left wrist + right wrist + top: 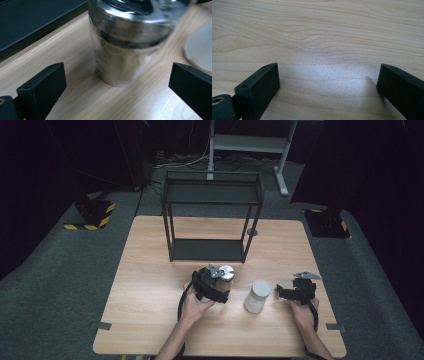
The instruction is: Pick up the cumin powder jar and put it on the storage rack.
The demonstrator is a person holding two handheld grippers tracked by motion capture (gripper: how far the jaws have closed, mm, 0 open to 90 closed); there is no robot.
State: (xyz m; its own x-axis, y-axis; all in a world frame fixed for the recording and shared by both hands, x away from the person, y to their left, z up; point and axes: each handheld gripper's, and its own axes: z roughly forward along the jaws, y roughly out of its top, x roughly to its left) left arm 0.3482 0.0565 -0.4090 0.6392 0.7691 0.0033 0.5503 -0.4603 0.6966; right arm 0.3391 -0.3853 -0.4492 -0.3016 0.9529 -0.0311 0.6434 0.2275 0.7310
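A shiny metal canister (226,275) (125,45) stands upright on the wooden table (150,295), just in front of a black two-level shelf rack (210,215). My left gripper (216,279) (117,85) is open right behind the canister, its jaws wide apart and not touching it. A white frosted jar (257,296) stands to the canister's right; its edge (200,50) shows in the left gripper view. My right gripper (287,292) (328,87) is open just right of the white jar, jaws over bare wood with nothing between them.
The rack's dark lower shelf (37,22) lies close behind the canister. Grey carpet (60,270) surrounds the table. A metal desk frame (250,145) stands farther back. Bare table surface lies to the left and along the front edge.
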